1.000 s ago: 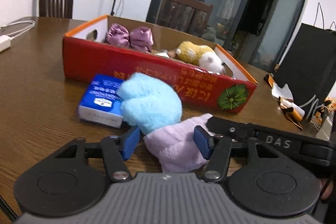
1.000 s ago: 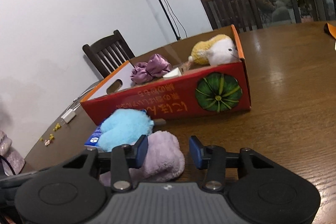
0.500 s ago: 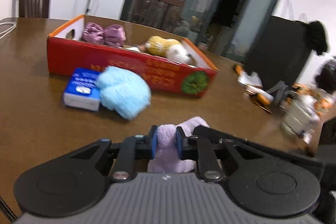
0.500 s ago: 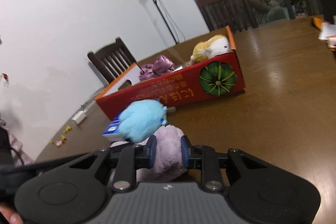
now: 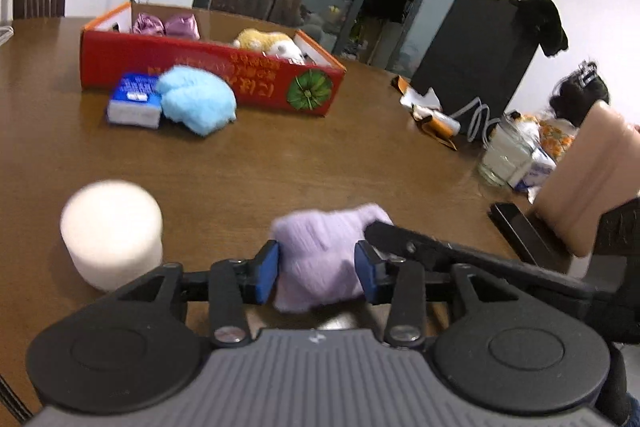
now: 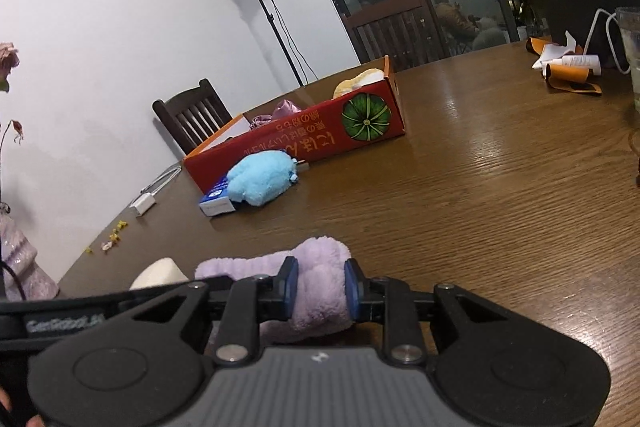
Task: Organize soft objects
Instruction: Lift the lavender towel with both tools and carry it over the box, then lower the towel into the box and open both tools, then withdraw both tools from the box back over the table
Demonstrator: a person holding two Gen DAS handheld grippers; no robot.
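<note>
A lavender towel (image 5: 328,231) lies on the brown table (image 5: 320,155) close in front of me. My left gripper (image 5: 316,271) has the towel between its blue pads, and its jaws are opening, the cloth puffing out to fill the gap. My right gripper (image 6: 320,289) is shut on the other end of the same towel (image 6: 320,255). Farther off stands the red cardboard box (image 5: 200,67) with purple satin scrunchies (image 5: 166,25) and a yellow plush (image 5: 268,41) inside. A fluffy light-blue item (image 5: 196,99) lies in front of the box.
A blue tissue pack (image 5: 134,101) lies beside the blue fluff. A white cylinder (image 5: 112,239) stands at my near left. A glass jar (image 5: 506,155), cables, wrappers and a dark phone (image 5: 516,231) sit to the right, by a person's forearm (image 5: 588,179).
Both grippers closed on the lavender towel and drew it back from the blue fluff and the box. The left jaws have since widened again. The white cylinder came into view.
</note>
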